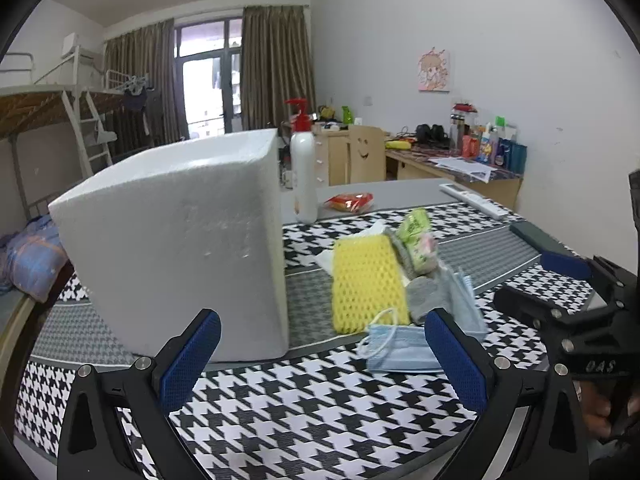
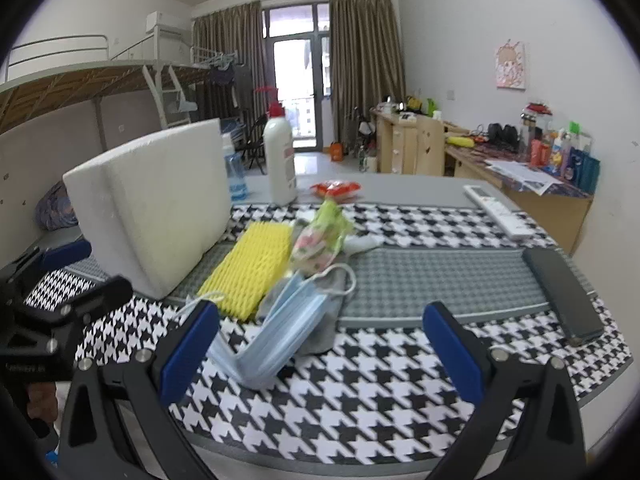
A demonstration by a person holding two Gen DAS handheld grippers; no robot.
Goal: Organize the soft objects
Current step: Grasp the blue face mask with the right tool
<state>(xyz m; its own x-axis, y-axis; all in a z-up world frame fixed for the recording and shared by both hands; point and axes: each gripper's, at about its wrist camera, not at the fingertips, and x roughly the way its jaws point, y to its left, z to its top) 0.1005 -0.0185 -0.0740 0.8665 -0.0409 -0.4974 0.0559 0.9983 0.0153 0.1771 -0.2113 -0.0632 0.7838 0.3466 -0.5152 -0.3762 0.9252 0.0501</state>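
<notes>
A pile of soft things lies on the houndstooth tablecloth [image 1: 320,400]: a yellow foam net sleeve [image 1: 366,280] [image 2: 248,268], blue face masks [image 1: 404,346] [image 2: 276,328], a grey cloth [image 1: 430,294] [image 2: 324,328] and a green floral packet [image 1: 416,240] [image 2: 324,236]. A white foam box [image 1: 176,240] [image 2: 152,204] stands left of the pile. My left gripper [image 1: 322,360] is open, low in front of the box and masks. My right gripper [image 2: 320,354] is open just before the masks, holding nothing. Each gripper shows at the other view's edge [image 1: 560,304] [image 2: 60,300].
A white pump bottle [image 1: 304,176] [image 2: 280,160] and a red snack packet [image 1: 350,202] [image 2: 336,189] sit at the back. A white remote [image 2: 498,210] and a dark flat case [image 2: 562,292] lie on the right. Desks and a bunk bed stand beyond.
</notes>
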